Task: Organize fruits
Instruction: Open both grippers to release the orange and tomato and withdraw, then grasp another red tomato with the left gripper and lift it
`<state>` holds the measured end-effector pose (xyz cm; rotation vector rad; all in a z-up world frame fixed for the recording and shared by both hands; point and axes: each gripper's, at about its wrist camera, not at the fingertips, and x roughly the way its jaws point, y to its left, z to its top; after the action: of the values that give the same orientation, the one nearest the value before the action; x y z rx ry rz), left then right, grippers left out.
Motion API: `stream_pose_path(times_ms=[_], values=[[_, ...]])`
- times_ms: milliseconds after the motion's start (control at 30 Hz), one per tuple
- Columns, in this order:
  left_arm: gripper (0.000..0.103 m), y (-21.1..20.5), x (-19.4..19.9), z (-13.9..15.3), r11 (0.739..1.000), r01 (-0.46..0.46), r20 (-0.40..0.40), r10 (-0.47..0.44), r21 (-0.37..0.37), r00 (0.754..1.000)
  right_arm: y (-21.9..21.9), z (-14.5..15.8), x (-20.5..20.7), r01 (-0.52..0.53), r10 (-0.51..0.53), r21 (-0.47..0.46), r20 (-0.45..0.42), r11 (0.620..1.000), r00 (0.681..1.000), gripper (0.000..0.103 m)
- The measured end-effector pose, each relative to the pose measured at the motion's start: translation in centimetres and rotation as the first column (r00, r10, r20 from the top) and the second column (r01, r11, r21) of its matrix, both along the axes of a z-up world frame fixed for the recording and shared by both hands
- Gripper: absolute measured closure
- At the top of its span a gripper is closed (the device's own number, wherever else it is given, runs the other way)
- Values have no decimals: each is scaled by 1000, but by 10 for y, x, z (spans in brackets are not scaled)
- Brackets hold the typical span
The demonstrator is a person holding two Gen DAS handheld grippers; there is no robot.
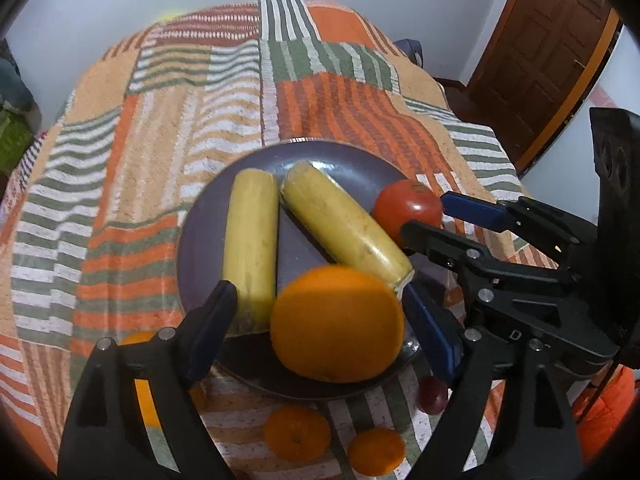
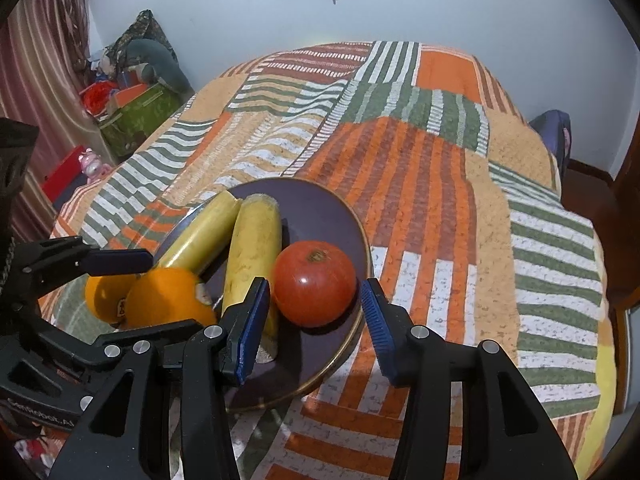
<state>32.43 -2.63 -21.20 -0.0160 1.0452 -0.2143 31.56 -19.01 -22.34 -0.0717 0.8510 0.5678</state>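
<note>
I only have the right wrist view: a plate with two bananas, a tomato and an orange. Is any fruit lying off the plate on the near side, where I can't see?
Observer: Yes. Two small mandarins lie on the blanket, just off the near rim of the plate.
Reviewer: Anything else down there?
Observer: One small dark red fruit lies on the blanket to the right of them; I cannot tell what kind it is.
Reviewer: Does the left tool grip the orange?
Observer: No. The left tool stands open around the orange, with a clear gap on the orange's left.
</note>
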Motion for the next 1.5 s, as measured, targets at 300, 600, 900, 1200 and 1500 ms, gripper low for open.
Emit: stream_pose_path(times_ms=[300, 600, 900, 1200, 1500], values=[[18, 10, -19, 32, 1000, -20, 78, 19, 16, 997, -1, 21, -15, -4, 3, 17, 32, 1000, 999, 57], [17, 31, -54, 59, 998, -52, 115, 48, 32, 992, -1, 40, -50, -16, 15, 16, 62, 1000, 998, 57], [17, 53, -98, 54, 994, -96, 76, 92, 56, 993, 0, 49, -88, -27, 26, 12, 63, 1000, 998, 53], [17, 62, -146, 32, 992, -114, 0, 114, 59, 994, 8, 45, -121, -45, 44, 13, 48, 999, 998, 53], [17, 58, -169, -11, 991, -131, -121, 135, 39, 983, 13, 42, -139, -69, 68, 18, 45, 997, 997, 53]])
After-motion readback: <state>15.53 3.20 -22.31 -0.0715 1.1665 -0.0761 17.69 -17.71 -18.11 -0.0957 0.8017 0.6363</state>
